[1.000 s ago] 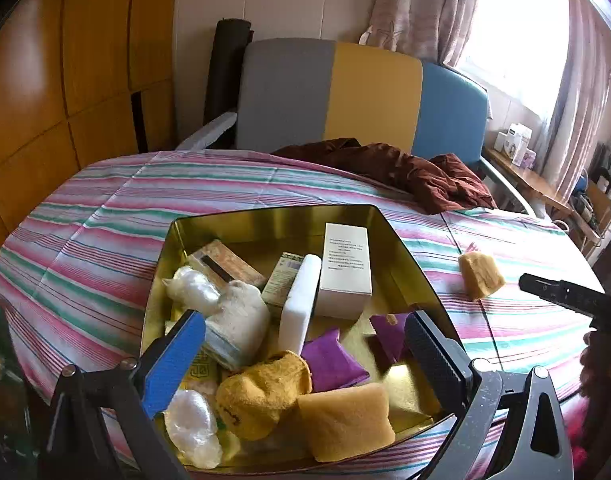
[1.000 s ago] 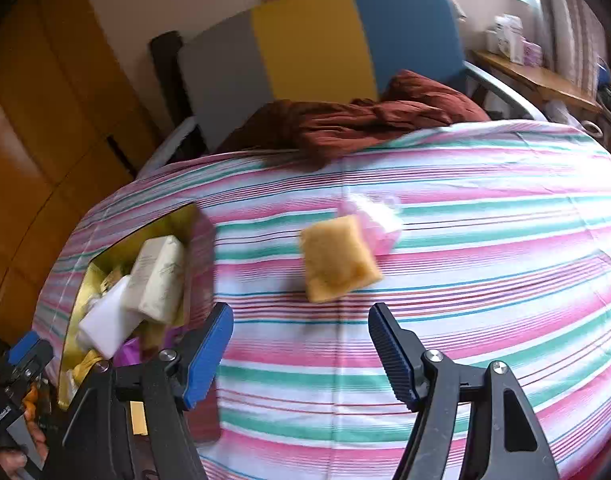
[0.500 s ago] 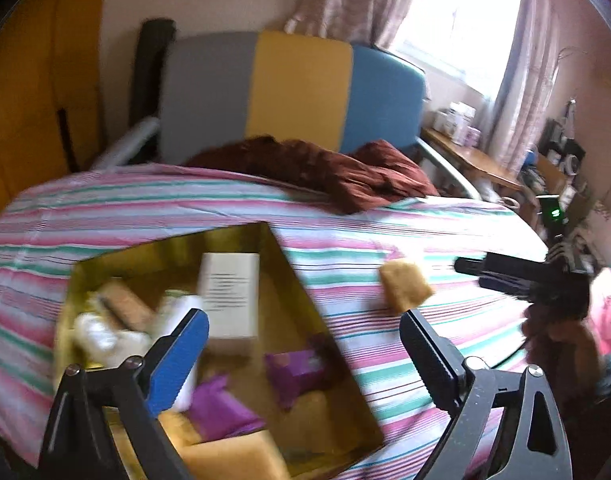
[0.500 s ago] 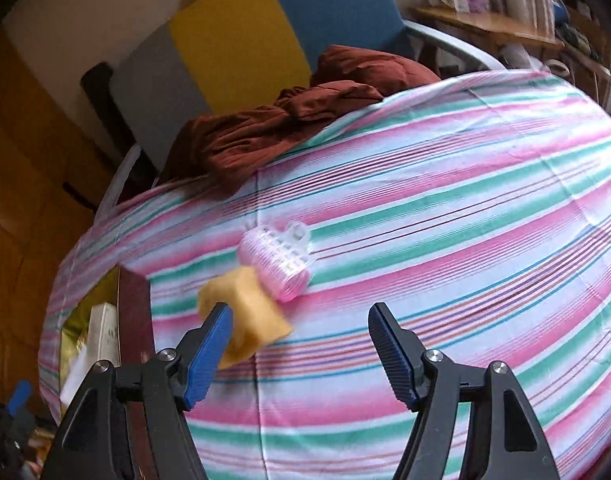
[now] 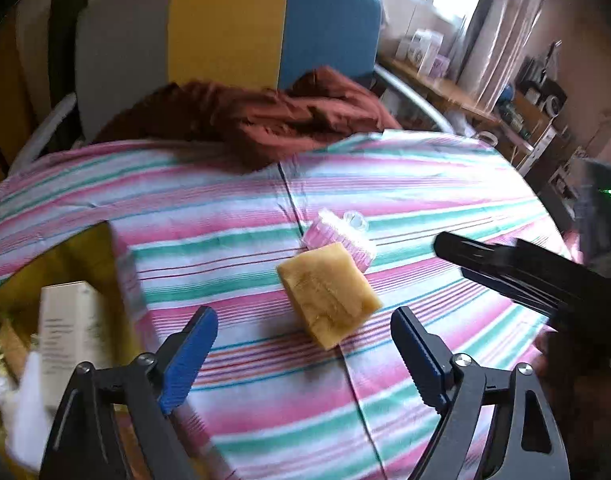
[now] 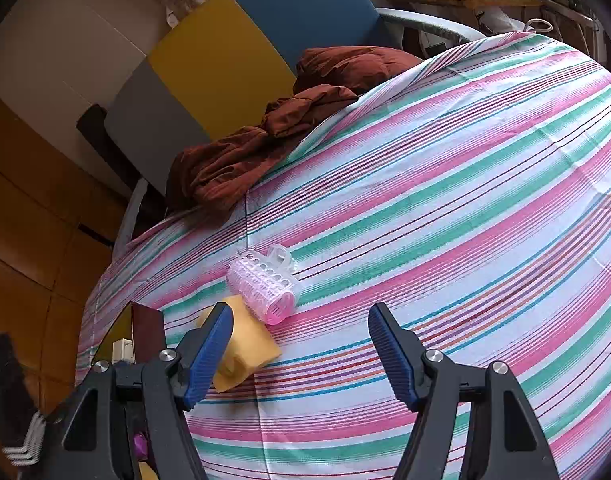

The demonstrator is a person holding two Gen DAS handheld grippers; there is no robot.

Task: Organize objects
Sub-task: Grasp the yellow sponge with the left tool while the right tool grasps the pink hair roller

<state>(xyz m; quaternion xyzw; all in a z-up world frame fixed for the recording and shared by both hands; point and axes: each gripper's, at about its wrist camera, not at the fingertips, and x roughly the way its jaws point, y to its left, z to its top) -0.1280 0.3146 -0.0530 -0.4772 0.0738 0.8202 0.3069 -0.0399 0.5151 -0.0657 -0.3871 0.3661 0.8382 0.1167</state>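
From the left wrist, the left gripper (image 5: 303, 344) hangs wide open and holds nothing, the gold tin (image 5: 90, 256) at the left edge has one white box (image 5: 71, 336) standing in it, and one yellow sponge (image 5: 328, 293) lies on the striped cloth (image 5: 405, 184) touching one pink hair roller (image 5: 337, 236). From the right wrist, the right gripper (image 6: 299, 350) is wide open and empty too, the roller (image 6: 265, 284) and sponge (image 6: 247, 344) sit just past its left finger, and bare cloth (image 6: 465, 200) spreads to the right.
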